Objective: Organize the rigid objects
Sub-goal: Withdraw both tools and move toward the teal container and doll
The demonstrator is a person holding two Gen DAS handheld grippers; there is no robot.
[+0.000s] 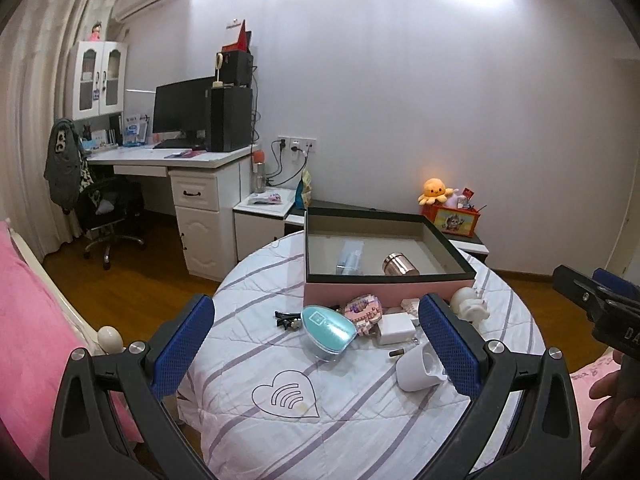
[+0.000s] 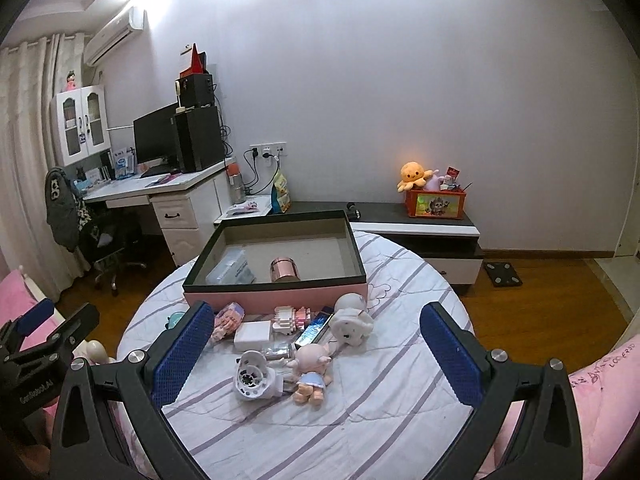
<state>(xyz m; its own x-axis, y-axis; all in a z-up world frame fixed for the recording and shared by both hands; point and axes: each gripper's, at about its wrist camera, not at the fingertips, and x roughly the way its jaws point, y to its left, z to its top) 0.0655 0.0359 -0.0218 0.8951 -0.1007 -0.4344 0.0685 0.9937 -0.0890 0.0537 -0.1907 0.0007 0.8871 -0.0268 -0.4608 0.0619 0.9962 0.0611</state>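
Observation:
A pink box with a dark rim [image 1: 384, 290] [image 2: 276, 294] sits open on the round striped table; inside lie a copper tin [image 1: 399, 265] [image 2: 285, 269] and a clear case [image 1: 351, 258] [image 2: 233, 268]. In front of it lie a teal oval case [image 1: 329, 330], a white charger [image 1: 396, 330] [image 2: 254, 334], pink brick toys [image 1: 362, 312] [image 2: 290, 318], a white cup-shaped device [image 1: 418, 368] [image 2: 254, 376], a baby doll [image 2: 312, 374] and a white figurine [image 1: 472, 306] [image 2: 351, 322]. My left gripper [image 1: 316, 352] and right gripper [image 2: 316, 360] are open and empty above the table's near side.
A black hair clip [image 1: 286, 318] lies left of the teal case. A pink bed [image 1: 24, 320] is at the left. A low cabinet [image 2: 420, 224] with an orange toy box [image 2: 434, 202] stands behind the table. A desk [image 1: 172, 160] stands far left.

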